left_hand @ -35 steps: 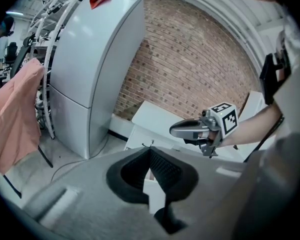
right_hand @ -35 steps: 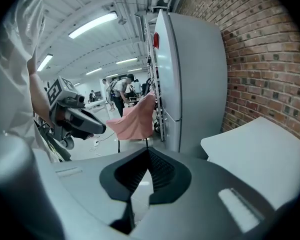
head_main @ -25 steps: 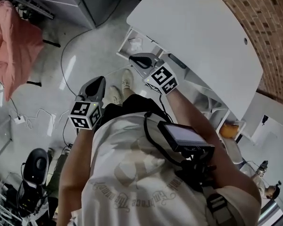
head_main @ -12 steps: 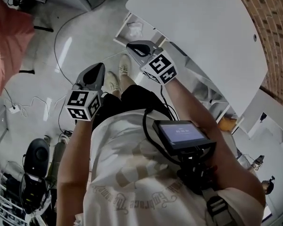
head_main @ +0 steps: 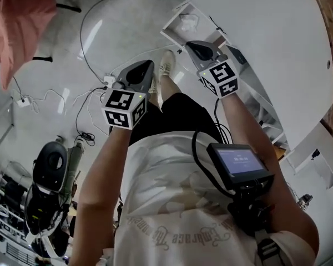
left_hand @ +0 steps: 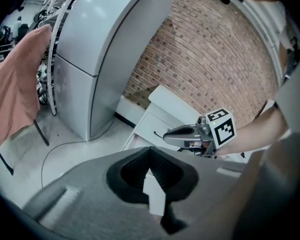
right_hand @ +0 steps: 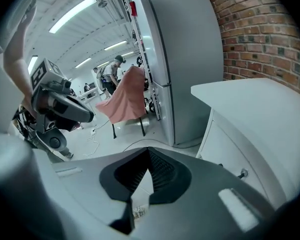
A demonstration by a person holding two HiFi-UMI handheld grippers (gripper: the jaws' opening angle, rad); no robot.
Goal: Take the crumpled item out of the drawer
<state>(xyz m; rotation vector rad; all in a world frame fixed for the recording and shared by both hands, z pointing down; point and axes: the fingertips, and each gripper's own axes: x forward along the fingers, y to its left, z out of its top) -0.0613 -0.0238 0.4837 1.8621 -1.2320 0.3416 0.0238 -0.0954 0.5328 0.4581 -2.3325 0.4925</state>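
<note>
A crumpled white item [head_main: 187, 20] lies in the open drawer [head_main: 172, 33] of a white cabinet [head_main: 266, 32] at the top of the head view. My right gripper [head_main: 191, 45] hovers just short of that drawer, jaws shut and holding nothing. My left gripper [head_main: 147, 66] hangs further left over the floor, also shut and empty. The left gripper view shows the right gripper [left_hand: 176, 134] in front of the cabinet [left_hand: 151, 119]. The right gripper view shows the left gripper [right_hand: 70, 109] in the air; the drawer's inside is hidden there.
The person's shoes [head_main: 166, 65] stand on the grey floor below the grippers. Cables [head_main: 89, 101] trail across the floor on the left. A pink cloth [head_main: 14, 15] hangs at the upper left, by a tall grey cabinet [right_hand: 180, 59]. A brick wall [left_hand: 215, 59] runs behind the white cabinet.
The head view has swung, so the drawer sits higher and further right. The left gripper has come up closer to the right one. Both stay shut and empty.
</note>
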